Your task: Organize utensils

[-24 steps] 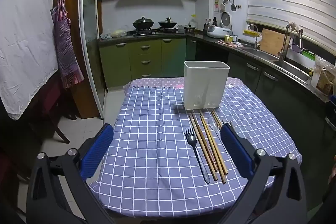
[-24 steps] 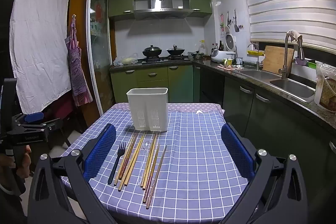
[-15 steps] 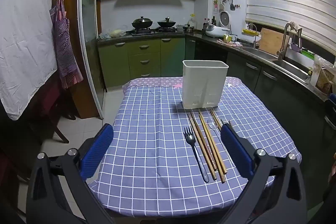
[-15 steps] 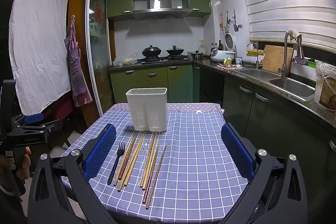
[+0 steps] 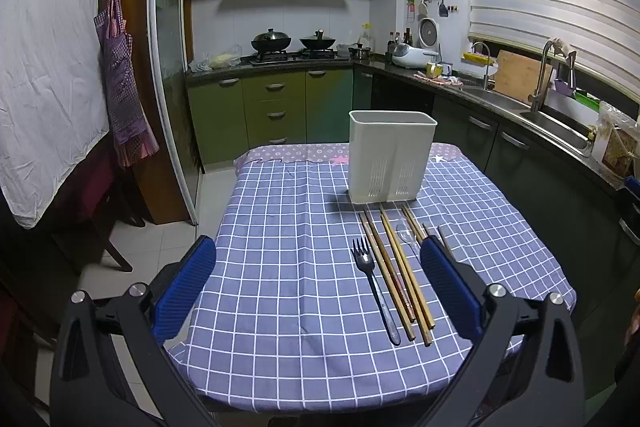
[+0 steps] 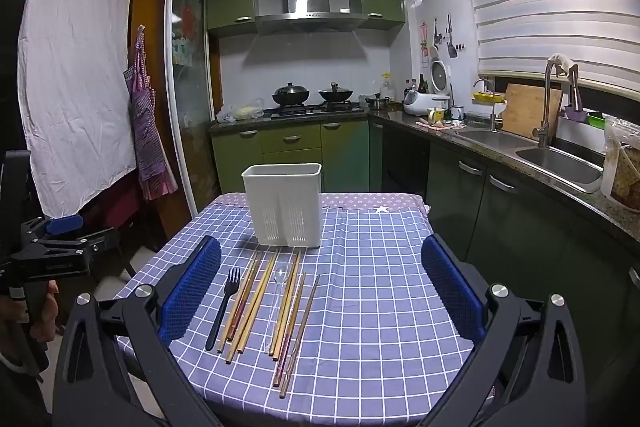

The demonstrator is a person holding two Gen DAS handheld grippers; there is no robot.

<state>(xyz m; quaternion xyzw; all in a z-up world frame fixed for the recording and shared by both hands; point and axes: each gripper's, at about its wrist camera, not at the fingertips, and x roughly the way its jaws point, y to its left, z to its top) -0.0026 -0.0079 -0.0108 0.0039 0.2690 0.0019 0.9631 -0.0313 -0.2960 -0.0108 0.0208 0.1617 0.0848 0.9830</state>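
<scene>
Left gripper (image 5: pixel 318 263): blue-padded fingers spread wide, nothing between them, touching nothing, hovering above the near edge of the tabletop (image 5: pixel 280 227), which is covered in a purple-and-white checked cloth.

Right gripper (image 6: pixel 320 269): same, spread wide, empty, held above the near edge.

Utensils all lie flat on the cloth, in a rough row just in front of the white slotted plastic utensil holder (image 5: pixel 391 157), which stands upright toward the far end.

Black plastic fork (image 5: pixel 372 281) lies leftmost, tines toward the holder. Wooden chopsticks (image 5: pixel 400 279) lie just beside it on the right, several lengthwise, far tips close to the holder's base. Clear plastic spoon (image 6: pixel 277 291) sits among the chopsticks, hard to make out against the cloth. One thinner dark stick (image 6: pixel 304 323) lies at the right end of the row, angled a bit.

Seen from the right wrist camera, the left gripper is off the left side of the tabletop, held in a hand (image 6: pixel 38 315).
</scene>
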